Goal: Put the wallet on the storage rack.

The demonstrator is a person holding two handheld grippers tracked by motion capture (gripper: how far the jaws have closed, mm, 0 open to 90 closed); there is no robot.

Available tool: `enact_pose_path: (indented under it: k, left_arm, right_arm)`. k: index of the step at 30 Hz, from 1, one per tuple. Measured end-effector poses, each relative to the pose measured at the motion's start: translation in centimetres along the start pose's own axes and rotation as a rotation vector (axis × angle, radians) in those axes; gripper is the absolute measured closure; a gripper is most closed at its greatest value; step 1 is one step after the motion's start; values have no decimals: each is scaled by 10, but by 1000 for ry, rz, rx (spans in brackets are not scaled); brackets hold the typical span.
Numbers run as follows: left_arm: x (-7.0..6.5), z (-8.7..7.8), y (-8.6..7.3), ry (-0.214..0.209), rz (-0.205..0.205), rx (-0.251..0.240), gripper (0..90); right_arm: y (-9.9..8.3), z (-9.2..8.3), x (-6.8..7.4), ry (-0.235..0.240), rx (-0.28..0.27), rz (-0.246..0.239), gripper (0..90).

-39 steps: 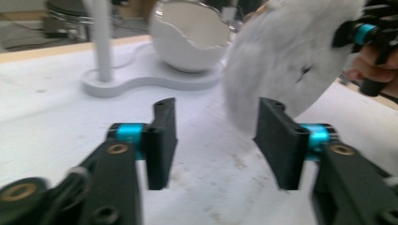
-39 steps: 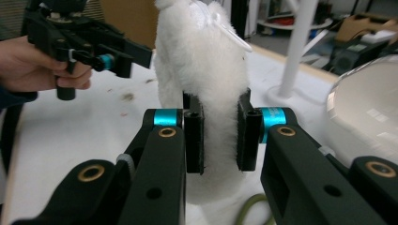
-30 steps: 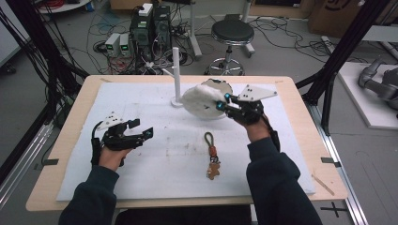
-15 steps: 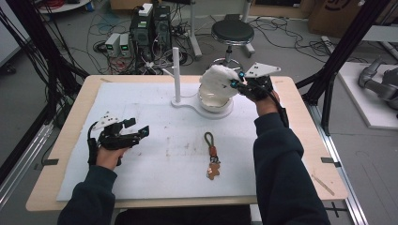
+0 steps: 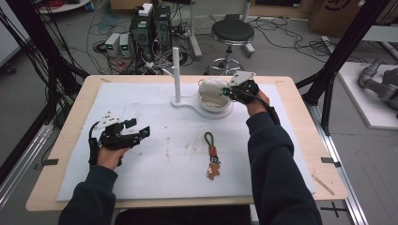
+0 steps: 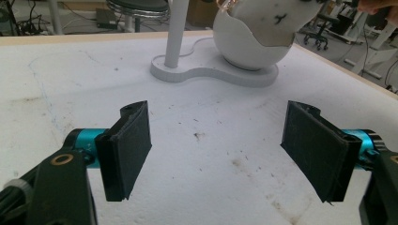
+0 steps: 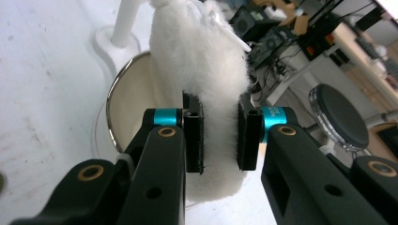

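— The white fluffy pouch (image 7: 199,84) was the thing in hand; we saw it clamped between the pads of the right tongs (image 5: 228,92), held over the round bowl (image 5: 213,96) on the white stand (image 5: 187,102) at the far side of the surface (image 5: 61,154).

— How much of it could we make out?

— Little from above. In the high view the pouch (image 5: 211,86) merged with the pale bowl beneath it, and we could not tell whether it touched the rim. In the right gripper view its top was cut off by the frame, and it hid most of the bowl (image 7: 126,112) behind it.

— And the hands?

— The right arm (image 5: 267,154) was stretched far forward, hand by the bowl, the tongs pointing left toward the stand's upright post (image 5: 177,72). The left tongs (image 5: 141,132) sat low over the surface on the near left, spread wide with nothing between the pads (image 6: 129,145), aimed toward the stand (image 6: 211,75).

— Anything else?

— A keyring with a small brown figure (image 5: 212,157) lay untouched on the mat; its details were too small to read.
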State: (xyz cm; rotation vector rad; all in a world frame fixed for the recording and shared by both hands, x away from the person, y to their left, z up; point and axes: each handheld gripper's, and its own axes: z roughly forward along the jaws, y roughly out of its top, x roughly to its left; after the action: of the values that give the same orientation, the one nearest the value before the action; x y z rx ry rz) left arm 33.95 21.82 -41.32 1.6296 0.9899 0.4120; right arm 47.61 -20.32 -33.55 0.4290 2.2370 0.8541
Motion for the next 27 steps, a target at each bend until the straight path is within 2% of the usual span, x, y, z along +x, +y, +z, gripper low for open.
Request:
enact_pose_path:
  k: [3, 9, 10, 12, 14, 15, 16, 17, 19, 20, 22, 24, 25, 26, 27]
  left_arm:
    - [0, 0, 0, 1, -7, -3, 240]
    - [-1, 1, 0, -5, 1, 4, 240]
    - [-1, 1, 0, -2, 0, 2, 240]
    - [0, 0, 0, 0, -2, 4, 240]
    - [0, 0, 0, 1, -5, 0, 240]
    - [0, 0, 0, 0, -7, -2, 240]
    - [0, 0, 0, -2, -7, 0, 240]
    - [0, 0, 0, -2, -5, 0, 240]
    - [0, 1, 0, -2, -2, 2, 240]
    - [0, 1, 0, -3, 1, 5, 240]
    - [0, 1, 0, -2, -3, 2, 240]
    - [0, 0, 0, -2, -4, 3, 242]
    - [0, 0, 0, -1, -4, 3, 241]
    - [0, 0, 0, -1, -3, 3, 242]
    - [-1, 0, 0, 0, -1, 4, 241]
  right_arm:
    - [-3, 8, 5, 2, 24, -16, 776]
    - [-6, 15, 9, 37, 56, -6, 758]
    - [-6, 15, 9, 41, 59, 6, 727]
    - [-6, 14, 8, 37, 57, 73, 597]
    - [-8, 9, 5, 35, 8, 145, 531]
    - [-8, 7, 3, 37, -16, 173, 520]
    - [-10, 3, 1, 69, -60, 222, 527]
    - [-11, 1, -1, 94, -90, 251, 549]
    - [-12, -2, -3, 125, -127, 265, 685]
    - [-12, -3, -3, 130, -123, 268, 756]
    - [-14, -1, -3, 121, -87, 267, 800]
    - [-15, 0, -3, 113, -57, 274, 797]
    - [-15, -1, -3, 117, -61, 290, 765]
    - [-16, -3, -3, 106, -62, 297, 692]
    - [-17, -6, -2, 102, -69, 328, 623]
